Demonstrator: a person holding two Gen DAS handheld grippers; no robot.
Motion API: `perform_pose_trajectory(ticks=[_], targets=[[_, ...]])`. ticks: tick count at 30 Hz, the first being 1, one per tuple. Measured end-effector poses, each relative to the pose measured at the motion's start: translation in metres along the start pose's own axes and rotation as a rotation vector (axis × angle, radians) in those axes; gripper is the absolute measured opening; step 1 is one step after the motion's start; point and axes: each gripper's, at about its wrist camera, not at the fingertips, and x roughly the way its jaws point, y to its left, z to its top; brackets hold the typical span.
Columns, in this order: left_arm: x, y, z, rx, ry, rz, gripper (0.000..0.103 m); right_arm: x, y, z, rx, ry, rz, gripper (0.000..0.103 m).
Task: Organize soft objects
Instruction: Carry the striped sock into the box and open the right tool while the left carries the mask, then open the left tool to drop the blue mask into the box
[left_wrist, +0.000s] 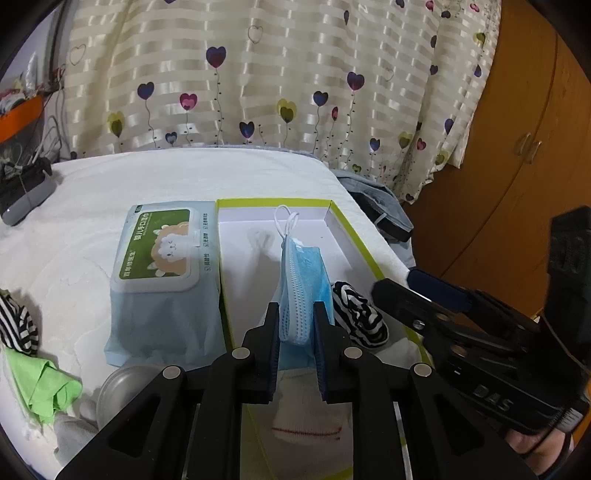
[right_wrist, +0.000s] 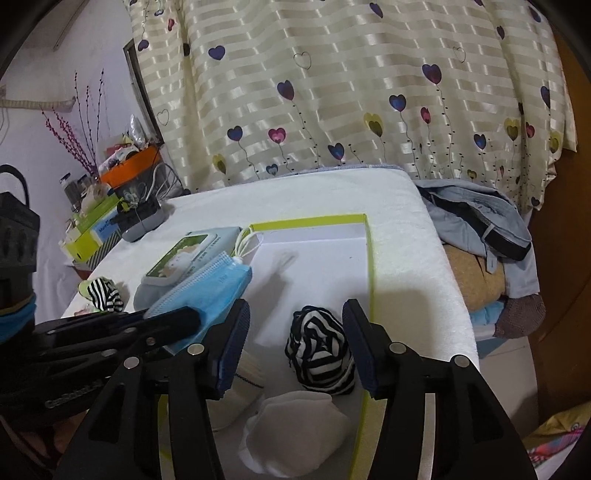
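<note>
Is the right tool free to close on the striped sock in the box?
Probably yes. The right tool is open, with the striped sock lying between its fingers in the box. Nothing sits between them; the left tool holds the blue mask off to the side.

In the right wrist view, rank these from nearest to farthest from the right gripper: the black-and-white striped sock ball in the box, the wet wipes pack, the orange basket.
1. Black-and-white striped sock ball: between the right gripper's open fingers, inside the green-edged box.
2. Pale blue wet wipes pack with the green label: left of the box, on the white towel.
3. Orange basket: far left, beyond the table edge.
</note>
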Motion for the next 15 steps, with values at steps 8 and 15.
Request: perform_pose_trajectory(ticks=[8, 15], targets=[[0.004, 0.001, 0.0, -0.015, -0.003, 0.002, 0.032, -0.007, 0.002, -0.002, 0.003, -0.007, 0.007, 0.053], [-0.018, 0.0, -0.003, -0.009, -0.034, -0.024, 0.032, -0.017, 0.007, -0.004, 0.003, -0.018, -0.003, 0.053]])
